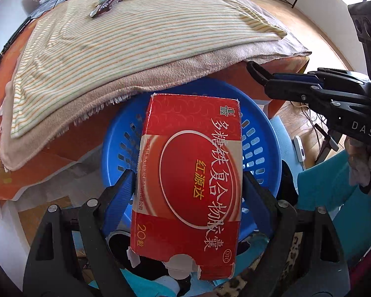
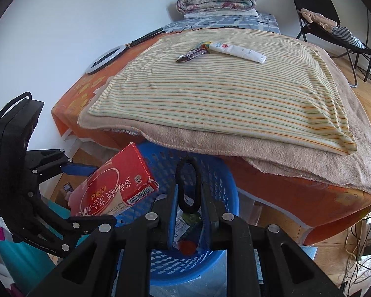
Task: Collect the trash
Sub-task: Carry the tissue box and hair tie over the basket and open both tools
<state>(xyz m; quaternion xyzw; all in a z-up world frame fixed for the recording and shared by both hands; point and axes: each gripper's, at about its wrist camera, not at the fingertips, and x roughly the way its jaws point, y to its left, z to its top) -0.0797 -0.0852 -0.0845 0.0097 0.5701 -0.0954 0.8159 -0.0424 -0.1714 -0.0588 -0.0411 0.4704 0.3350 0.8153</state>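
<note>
Blue basket (image 1: 259,133) (contents unclear) behind red box (image 1: 190,185)

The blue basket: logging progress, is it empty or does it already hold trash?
Not empty. The right wrist view shows the blue basket holding a wrapper and a red piece at the bottom.

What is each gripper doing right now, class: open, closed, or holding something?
Left gripper: closed on the red box, above the blue basket.
Right gripper: closed on a black loop.
</note>
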